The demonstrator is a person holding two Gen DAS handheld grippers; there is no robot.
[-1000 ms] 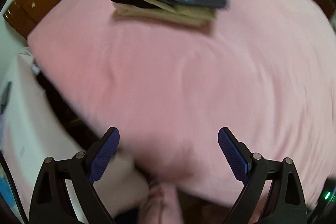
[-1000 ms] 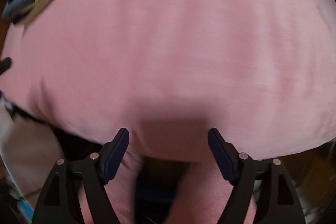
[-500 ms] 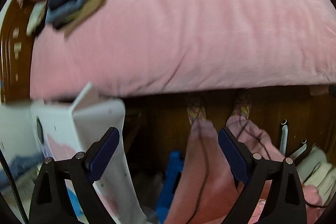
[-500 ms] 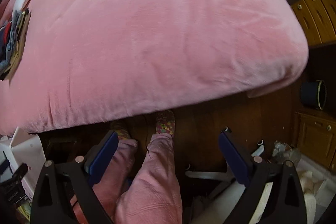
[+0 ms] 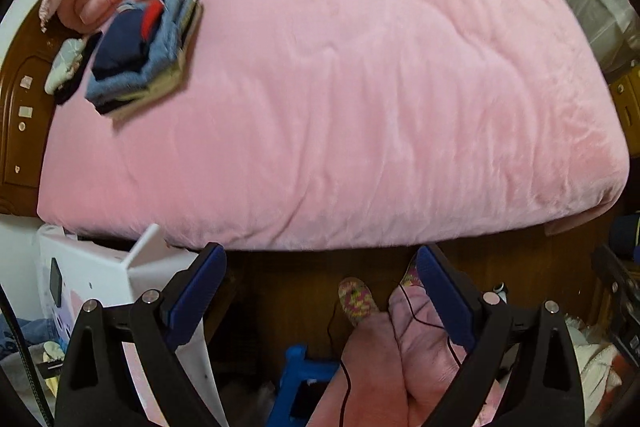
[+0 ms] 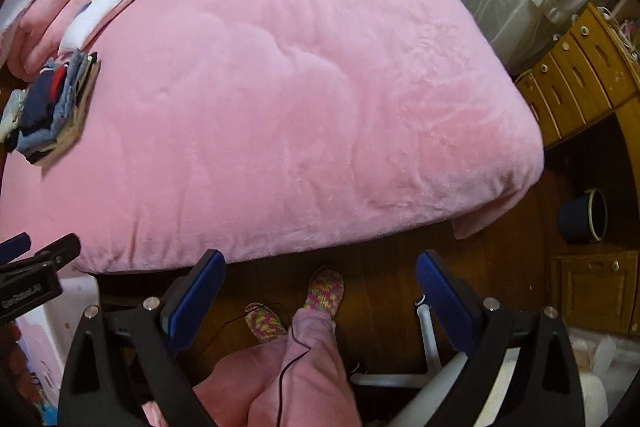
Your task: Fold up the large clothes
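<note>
- Both tools are held off the near edge of the bed (image 5: 360,87), above the floor, probably so that the next garment can be fetched from below or beside the person.
- The left gripper (image 5: 320,291) is released, its blue pads spread wide with nothing between them; only the person's pink trouser legs (image 5: 400,355) and patterned slippers (image 5: 356,299) are seen beyond it.
- The right gripper (image 6: 320,291) is likewise released and empty, held just to the right of the left one, whose tip shows at the left edge of the right wrist view.
- A stack of folded clothes (image 5: 140,63) lies at the far left of the bed, near the wooden headboard (image 5: 20,115), seemingly set aside so that the middle of the pink blanket is kept free as a folding surface.
- No unfolded large garment is spread on the bed; where the next one lies cannot be told.
- A white pillow (image 6: 104,7) rests beyond the stack, well away from the working area.
</note>
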